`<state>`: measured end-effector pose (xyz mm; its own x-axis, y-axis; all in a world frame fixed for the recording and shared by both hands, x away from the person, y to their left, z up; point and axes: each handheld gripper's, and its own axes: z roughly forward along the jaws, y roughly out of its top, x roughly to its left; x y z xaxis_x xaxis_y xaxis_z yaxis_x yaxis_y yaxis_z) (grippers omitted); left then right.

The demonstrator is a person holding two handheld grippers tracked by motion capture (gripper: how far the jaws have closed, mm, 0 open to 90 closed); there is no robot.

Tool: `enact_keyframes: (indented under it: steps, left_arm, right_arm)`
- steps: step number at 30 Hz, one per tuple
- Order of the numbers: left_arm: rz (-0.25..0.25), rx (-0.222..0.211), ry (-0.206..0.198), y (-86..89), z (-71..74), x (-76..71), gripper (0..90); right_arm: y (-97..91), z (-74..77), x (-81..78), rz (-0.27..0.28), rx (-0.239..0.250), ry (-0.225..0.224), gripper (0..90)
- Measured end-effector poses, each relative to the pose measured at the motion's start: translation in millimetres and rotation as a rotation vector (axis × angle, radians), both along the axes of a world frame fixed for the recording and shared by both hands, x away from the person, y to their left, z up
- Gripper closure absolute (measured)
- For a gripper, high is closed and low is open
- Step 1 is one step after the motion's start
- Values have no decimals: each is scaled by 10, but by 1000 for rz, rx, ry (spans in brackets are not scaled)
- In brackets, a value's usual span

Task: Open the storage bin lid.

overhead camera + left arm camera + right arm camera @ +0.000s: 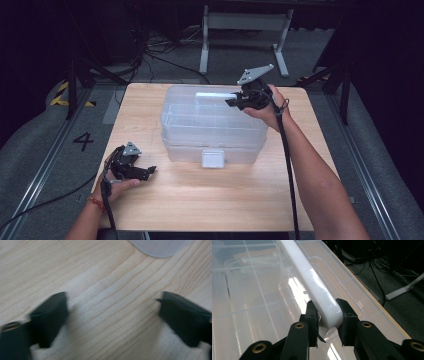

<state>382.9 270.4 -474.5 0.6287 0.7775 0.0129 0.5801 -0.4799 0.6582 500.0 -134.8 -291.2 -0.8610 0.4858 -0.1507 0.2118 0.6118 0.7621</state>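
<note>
On the floor (50, 150) a painted "4" (83, 141), perhaps hand-drawn.

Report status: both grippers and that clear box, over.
Right gripper shut on the box's white handle. Left gripper open over bare table, nothing between its jaws. Clear box closed, latch down. Nothing in the way.

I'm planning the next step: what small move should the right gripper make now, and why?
Probably lift gently. The right gripper has its fingers clamped on the white handle of the clear box, whose latch looks down. The left gripper rests open on the table.
</note>
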Motion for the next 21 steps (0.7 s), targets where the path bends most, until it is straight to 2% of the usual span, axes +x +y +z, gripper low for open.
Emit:
enact_keyframes:
  steps: [1, 3, 5, 7, 11, 12, 15, 17, 19, 21]
  left_arm:
    - [1, -3, -2, -4, 17, -6, 244]
    - [-10, -10, -37, -3, 75, -18, 152]
    - [-22, -29, -72, -16, 137, -47, 281]
    - [-27, -41, -87, -33, 194, -62, 299]
    - [-71, -33, -162, -132, 376, -124, 419]
    - [-71, -33, -162, -132, 376, -124, 462]
    - [-112, -33, -186, -209, 493, -174, 577]
    - [-110, -28, -195, -228, 533, -194, 618]
    - [-107, -44, -195, -228, 554, -205, 670]
    - [-119, -49, -206, -244, 629, -213, 678]
  right_arm:
    - [1, 4, 3, 0, -2, 0, 733]
    - [-2, 5, 10, 1, 2, 7, 733]
    - [-5, 11, 18, 1, 3, 14, 733]
    - [-2, 21, 28, 2, -3, 18, 733]
    - [4, 48, 51, -6, -6, 22, 731]
    - [4, 48, 51, -6, -6, 22, 731]
    - [0, 55, 68, -5, -1, 25, 732]
    - [4, 60, 71, -8, -3, 24, 731]
    - [7, 66, 76, -9, -7, 22, 731]
    - [9, 72, 80, -10, -8, 24, 731]
